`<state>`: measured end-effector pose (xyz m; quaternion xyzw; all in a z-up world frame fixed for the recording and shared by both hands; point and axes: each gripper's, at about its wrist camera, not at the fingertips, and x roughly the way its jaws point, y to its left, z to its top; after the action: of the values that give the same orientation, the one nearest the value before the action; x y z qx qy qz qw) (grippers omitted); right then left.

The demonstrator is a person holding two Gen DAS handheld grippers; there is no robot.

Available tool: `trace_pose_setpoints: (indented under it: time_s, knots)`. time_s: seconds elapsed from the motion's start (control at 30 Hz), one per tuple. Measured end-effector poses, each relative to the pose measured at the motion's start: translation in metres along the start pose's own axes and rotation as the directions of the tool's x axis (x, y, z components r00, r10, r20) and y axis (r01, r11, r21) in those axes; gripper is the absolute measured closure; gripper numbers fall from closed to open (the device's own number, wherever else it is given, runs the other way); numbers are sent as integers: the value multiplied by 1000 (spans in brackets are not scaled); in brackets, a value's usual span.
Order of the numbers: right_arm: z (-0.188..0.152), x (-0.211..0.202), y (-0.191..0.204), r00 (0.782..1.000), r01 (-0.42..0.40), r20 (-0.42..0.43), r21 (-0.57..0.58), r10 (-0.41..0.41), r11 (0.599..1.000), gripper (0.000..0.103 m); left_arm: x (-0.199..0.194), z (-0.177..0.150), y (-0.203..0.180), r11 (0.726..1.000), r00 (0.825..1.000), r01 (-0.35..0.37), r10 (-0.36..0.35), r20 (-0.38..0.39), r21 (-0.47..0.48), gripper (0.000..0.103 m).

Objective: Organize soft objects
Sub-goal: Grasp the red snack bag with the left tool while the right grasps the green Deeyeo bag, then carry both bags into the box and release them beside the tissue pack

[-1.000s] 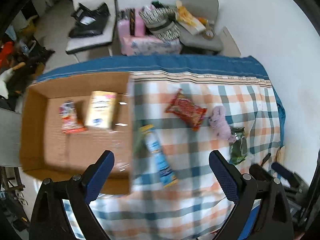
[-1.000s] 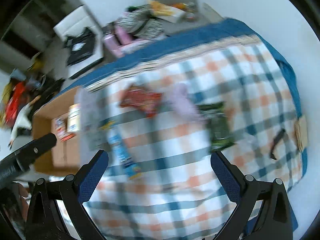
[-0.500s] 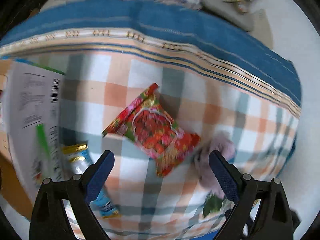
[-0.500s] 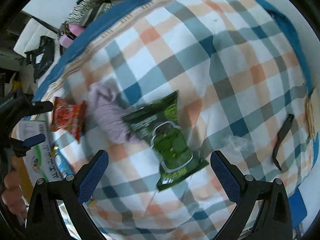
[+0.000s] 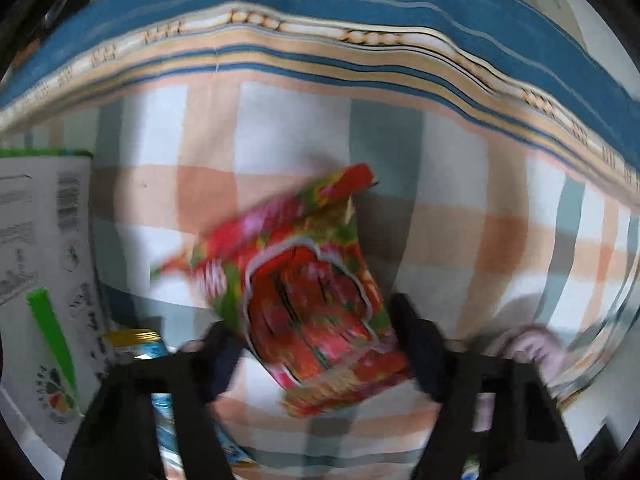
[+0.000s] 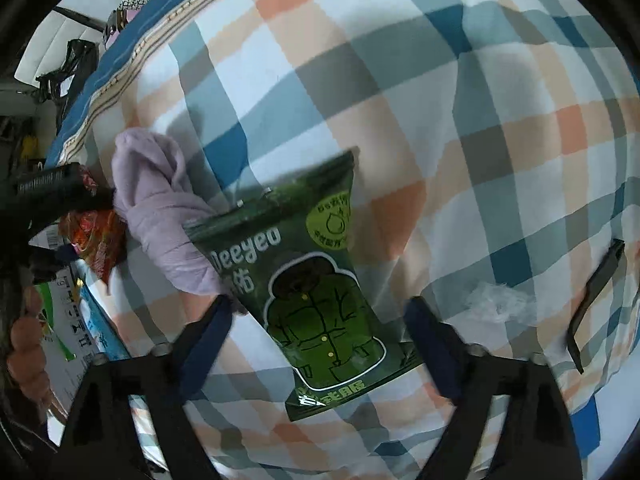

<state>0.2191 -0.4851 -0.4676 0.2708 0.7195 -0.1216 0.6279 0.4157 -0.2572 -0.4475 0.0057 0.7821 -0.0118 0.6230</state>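
Checked cloth [image 6: 460, 128] in blue, orange and white covers the surface, with a blue striped border along the far edge.

Left tool [image 5: 316, 344]: fingers apart, straddling the red snack packet [image 5: 308, 292], which lies crumpled and tilted between them; frame is blurred, so contact cannot be confirmed. Judged: lined up to close on the packet's near end.

Right tool [image 6: 320, 336]: fingers apart, one each side of the green pouch [image 6: 312, 280], which lies flat on the cloth. Not yet clamped. Wide opening suits the pouch's breadth.

Surroundings: lilac cloth bundle [image 6: 160, 208] touches the pouch's left edge and lies partly under it, between pouch and red packet; it may drag along if the pouch is lifted. White printed box flap [image 5: 40, 264] stands left of the red packet, a blue tube [image 5: 152, 352] just beside it. Black strip [image 6: 596, 300] lies right, well apart. Small clear plastic scrap [image 6: 496, 300] near right finger.
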Motion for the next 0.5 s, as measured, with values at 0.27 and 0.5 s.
trace_pose_setpoints:
  time_s: [0.27, 0.5]
  knots:
    - [-26, 13, -7, 997, 19, -73, -31, -22, 999, 61, 6, -57, -8, 988, 997, -66, 60, 43, 137, 56]
    - [-39, 18, -8, 997, 31, -71, -32, -33, 999, 51, 26, -78, -22, 975, 995, -91, 84, 43, 203, 54]
